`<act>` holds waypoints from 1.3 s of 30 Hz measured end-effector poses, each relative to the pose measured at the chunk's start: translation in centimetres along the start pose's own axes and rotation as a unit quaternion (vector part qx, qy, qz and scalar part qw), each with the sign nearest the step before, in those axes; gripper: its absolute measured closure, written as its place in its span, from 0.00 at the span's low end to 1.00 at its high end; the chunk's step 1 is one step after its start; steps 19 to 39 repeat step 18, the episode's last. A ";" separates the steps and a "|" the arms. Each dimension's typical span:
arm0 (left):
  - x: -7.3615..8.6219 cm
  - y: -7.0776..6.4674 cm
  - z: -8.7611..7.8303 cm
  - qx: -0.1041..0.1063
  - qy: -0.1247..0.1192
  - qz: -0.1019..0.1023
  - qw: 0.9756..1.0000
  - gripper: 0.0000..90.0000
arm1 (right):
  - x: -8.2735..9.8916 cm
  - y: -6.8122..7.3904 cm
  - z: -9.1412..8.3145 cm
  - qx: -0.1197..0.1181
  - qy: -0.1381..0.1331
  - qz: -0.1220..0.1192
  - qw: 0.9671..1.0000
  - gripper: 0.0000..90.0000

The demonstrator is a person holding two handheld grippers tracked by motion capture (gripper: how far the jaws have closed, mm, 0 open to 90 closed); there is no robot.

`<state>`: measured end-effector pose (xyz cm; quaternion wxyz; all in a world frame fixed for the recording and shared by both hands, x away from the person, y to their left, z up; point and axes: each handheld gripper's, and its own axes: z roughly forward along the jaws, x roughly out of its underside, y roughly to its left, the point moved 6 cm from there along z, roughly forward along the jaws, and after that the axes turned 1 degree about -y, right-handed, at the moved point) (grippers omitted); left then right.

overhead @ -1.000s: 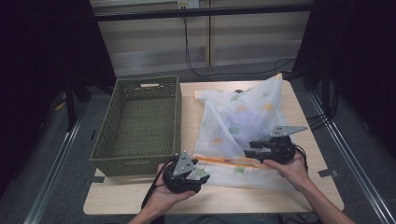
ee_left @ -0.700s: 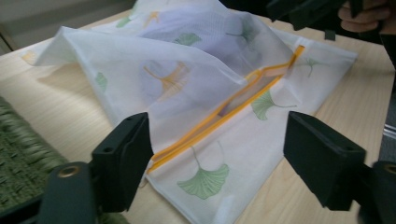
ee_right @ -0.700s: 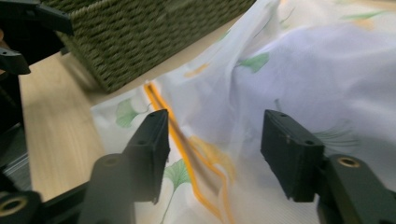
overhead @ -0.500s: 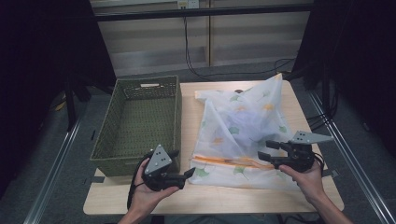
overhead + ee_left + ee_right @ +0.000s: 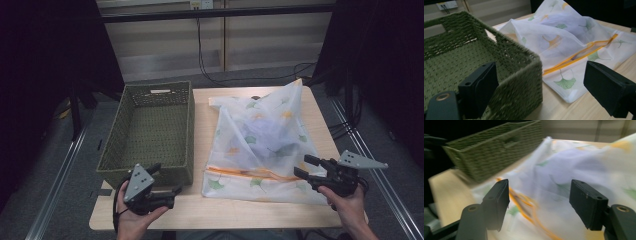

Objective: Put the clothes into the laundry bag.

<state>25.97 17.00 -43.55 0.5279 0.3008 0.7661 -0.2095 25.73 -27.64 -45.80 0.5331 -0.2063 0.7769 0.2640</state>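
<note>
While it lies crumpled over the right half of the surface (image 5: pixel 260 212), the bag (image 5: pixel 262 145) rises to a peak at its far corner and flattens toward the near edge, where an orange zipper (image 5: pixel 245 173) runs across it. It is white, thin mesh printed with green and yellow leaves; something bluish shows faintly through the cloth, too veiled to identify. The left gripper view catches the zipper parted a little near its middle, though what sits inside cannot be seen. Just beside the bag's left edge stands the green woven basket (image 5: pixel 150 132), its near left corner hanging past the surface's edge. The right gripper (image 5: pixel 306 166) hovers at the bag's near right edge, jaws wide apart with nothing pinched; its own view is blurred, so any contact with the cloth is hard to judge. The left gripper (image 5: pixel 167 180) is held at the basket's near wall, clear of the bag, its jaws having just been opening and standing apart with nothing held. Both forearms are cut off by the bottom edge.
</note>
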 end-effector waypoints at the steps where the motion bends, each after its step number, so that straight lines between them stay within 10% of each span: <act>1: 0.2 0.4 -0.2 -0.008 -0.001 -0.003 1.000 0.13 | 0.4 -0.1 -0.1 0.002 0.005 0.001 1.000 0.36; 15: 0.9 2.4 -1.9 -0.021 -0.032 -0.059 0.998 0.12 | 0.6 -1.9 -0.7 0.029 -0.002 0.006 1.000 0.41; 18: 1.0 2.2 -1.6 -0.037 -0.024 -0.033 0.998 0.12 | 0.8 -1.6 -0.4 0.013 0.011 -0.002 1.000 0.41; 39: 1.0 2.2 -1.6 -0.037 -0.024 -0.033 0.998 0.12 | 0.8 -1.6 -0.4 0.013 0.011 -0.002 1.000 0.41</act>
